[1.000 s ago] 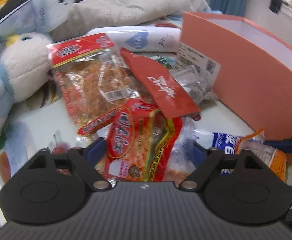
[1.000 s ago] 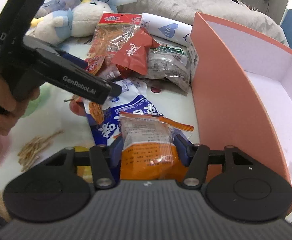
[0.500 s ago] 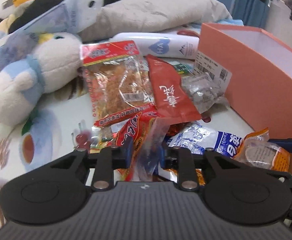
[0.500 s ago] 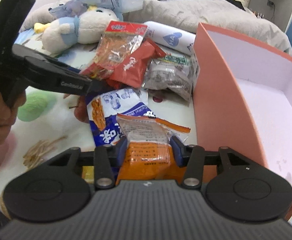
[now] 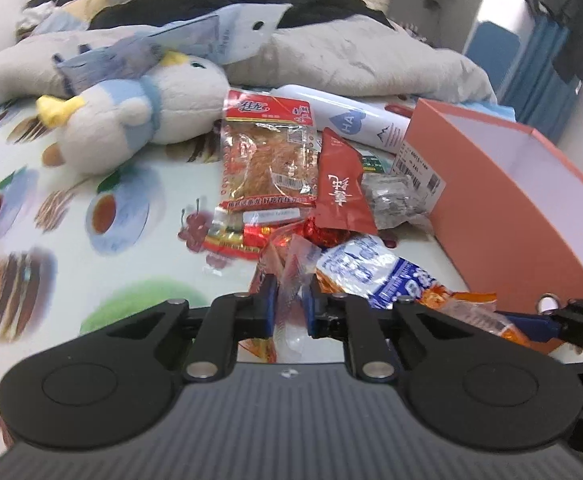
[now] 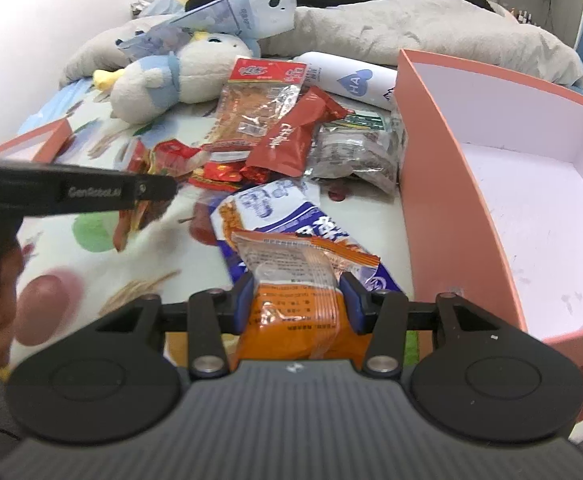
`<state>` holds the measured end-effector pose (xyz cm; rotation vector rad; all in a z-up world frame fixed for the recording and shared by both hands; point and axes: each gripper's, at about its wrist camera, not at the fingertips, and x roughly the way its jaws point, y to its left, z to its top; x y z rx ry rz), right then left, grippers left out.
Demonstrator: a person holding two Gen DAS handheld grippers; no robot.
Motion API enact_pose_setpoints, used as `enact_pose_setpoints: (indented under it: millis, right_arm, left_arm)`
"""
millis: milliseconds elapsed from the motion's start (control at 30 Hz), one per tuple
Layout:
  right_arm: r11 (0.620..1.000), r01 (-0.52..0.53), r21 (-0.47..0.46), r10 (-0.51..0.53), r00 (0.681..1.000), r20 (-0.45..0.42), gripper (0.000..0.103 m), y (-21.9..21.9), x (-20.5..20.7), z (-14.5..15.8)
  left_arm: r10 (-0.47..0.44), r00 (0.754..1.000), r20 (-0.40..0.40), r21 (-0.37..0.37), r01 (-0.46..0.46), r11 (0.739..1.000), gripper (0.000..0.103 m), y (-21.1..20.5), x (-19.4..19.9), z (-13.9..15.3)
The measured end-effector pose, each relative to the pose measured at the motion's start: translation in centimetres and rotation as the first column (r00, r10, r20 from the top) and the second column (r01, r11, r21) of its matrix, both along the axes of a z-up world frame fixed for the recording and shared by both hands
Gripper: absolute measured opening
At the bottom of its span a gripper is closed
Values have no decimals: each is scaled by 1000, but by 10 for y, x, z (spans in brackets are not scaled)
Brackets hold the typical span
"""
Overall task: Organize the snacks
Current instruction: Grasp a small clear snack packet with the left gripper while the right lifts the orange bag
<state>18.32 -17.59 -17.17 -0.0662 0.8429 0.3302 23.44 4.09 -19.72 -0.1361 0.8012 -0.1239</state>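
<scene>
Snacks lie in a loose pile on the patterned sheet just left of the pink box; about eight packets can be counted, though those overlapping in the middle are hard to separate; one long clear packet with a red header, one dark red sachet, one clear bag of dark pieces against the box wall, one blue-and-white packet, one small crinkled red foil wrapper among them; one orange packet is pinched between the pads of the right gripper; one red-and-clear packet sits between the pads of the left gripper, whose jaws are narrow and closing on it, the packet hanging off the sheet in the right wrist view; one white bottle with a blue heart lies behind the pile; one plush duck lies to the left; one box lid rests at the sheet's left edge; the box's white inside holds no packet; grey bedding is bunched behind, dark clothes on top of it; blue fabric hangs at the far right.
</scene>
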Motion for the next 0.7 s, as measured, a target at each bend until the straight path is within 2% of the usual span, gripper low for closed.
enact_pose_setpoints:
  millis: [67,433,700]
  right_arm:
    - [1000,-7,4,7,1000,2,49,1,-4,2]
    - [999,-31,14,32,999,-25,49,-5,-21,10]
    - [999,-32,37,30,999,42,49,-17,-21,49]
  left_arm:
    - [31,1000,-1,-18,-31,999,12,0,-13,3]
    - [163,987,4,-113,-162,980,10,7,-66,15]
    - [187,981,55,-145,-177,974,10,-2,-73,54]
